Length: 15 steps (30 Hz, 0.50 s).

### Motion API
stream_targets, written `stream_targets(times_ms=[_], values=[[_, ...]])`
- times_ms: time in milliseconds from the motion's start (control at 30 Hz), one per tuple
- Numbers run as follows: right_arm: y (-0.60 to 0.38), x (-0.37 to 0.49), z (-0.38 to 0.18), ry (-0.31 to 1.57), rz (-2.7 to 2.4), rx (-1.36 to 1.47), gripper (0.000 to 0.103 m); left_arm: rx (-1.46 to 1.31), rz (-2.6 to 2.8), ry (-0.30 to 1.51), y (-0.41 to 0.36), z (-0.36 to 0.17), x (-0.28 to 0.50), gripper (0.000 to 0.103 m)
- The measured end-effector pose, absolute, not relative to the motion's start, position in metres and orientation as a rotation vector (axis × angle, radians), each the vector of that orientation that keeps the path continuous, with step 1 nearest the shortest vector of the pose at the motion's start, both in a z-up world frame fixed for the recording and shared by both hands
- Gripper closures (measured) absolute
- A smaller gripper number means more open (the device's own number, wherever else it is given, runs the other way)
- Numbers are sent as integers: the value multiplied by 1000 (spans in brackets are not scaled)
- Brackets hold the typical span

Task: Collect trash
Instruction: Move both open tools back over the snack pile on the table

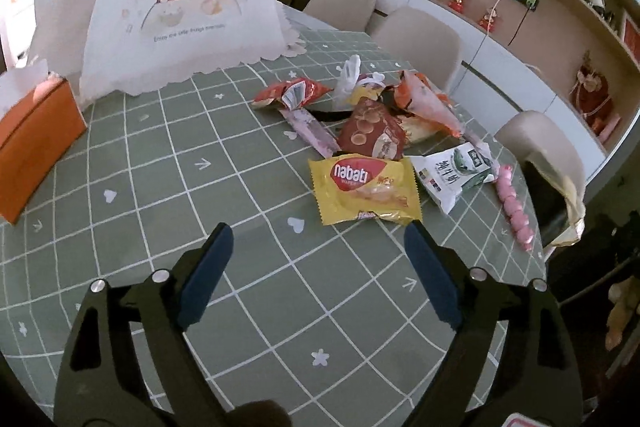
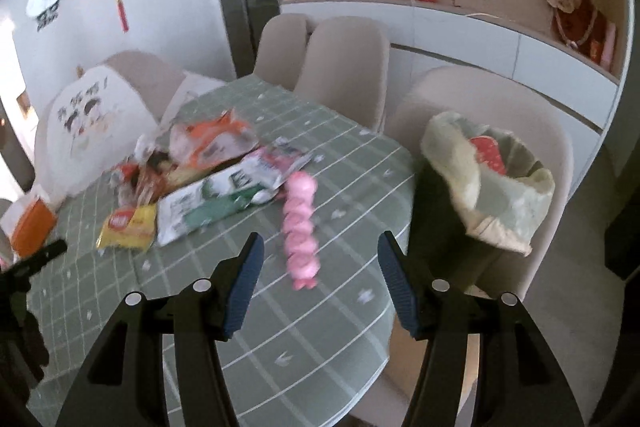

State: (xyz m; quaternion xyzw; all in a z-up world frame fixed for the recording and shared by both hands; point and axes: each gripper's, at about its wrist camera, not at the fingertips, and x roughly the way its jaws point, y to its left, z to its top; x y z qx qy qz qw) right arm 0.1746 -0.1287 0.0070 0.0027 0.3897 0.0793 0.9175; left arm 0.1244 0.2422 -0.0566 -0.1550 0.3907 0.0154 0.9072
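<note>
The left hand-held gripper (image 1: pixel 318 241) hangs over the green grid-patterned tablecloth of the desk (image 1: pixel 168 187) with its blue-padded fingers spread apart and nothing between them, aimed down toward the yellow "nabati" wafer packet (image 1: pixel 362 189), the nearest piece of the litter and probably its next pick. The right hand-held gripper (image 2: pixel 320 255) is likewise spread wide and empty, tilted down over the desk edge with the pink string of small round sweet packets (image 2: pixel 300 227) just ahead of its fingers. The trash lies in one loose heap near the far right edge of the desk: a white and green flattened milk carton (image 1: pixel 452 175) beside the yellow packet, a dark red biscuit bag (image 1: pixel 372 135), a red crumpled wrapper (image 1: pixel 292 93) and an orange and white torn bag (image 1: pixel 424 99) behind, overlapping one another. That gathering close to the edge suits short carries, since a dark bin lined with a pale green plastic bag (image 2: pixel 492 187) stands just off the desk in front of a beige chair (image 2: pixel 480 91). Inside the liner one red item shows; the rest of its contents cannot be made out. An orange tissue box (image 1: pixel 36 139) and a white folding food cover with a cartoon print (image 1: pixel 180 11) stand well apart from the heap and look like belongings, not rubbish.
</note>
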Motion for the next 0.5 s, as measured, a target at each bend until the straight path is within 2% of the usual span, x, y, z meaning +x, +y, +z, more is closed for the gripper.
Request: stream_targets(times_ms=[300, 500], values=[[-140, 162, 4, 813, 194, -102, 47, -317, -138, 826, 185, -53, 178, 26], [-183, 179, -5, 816, 231, 8, 47, -157, -326, 854, 110, -42, 234, 26]])
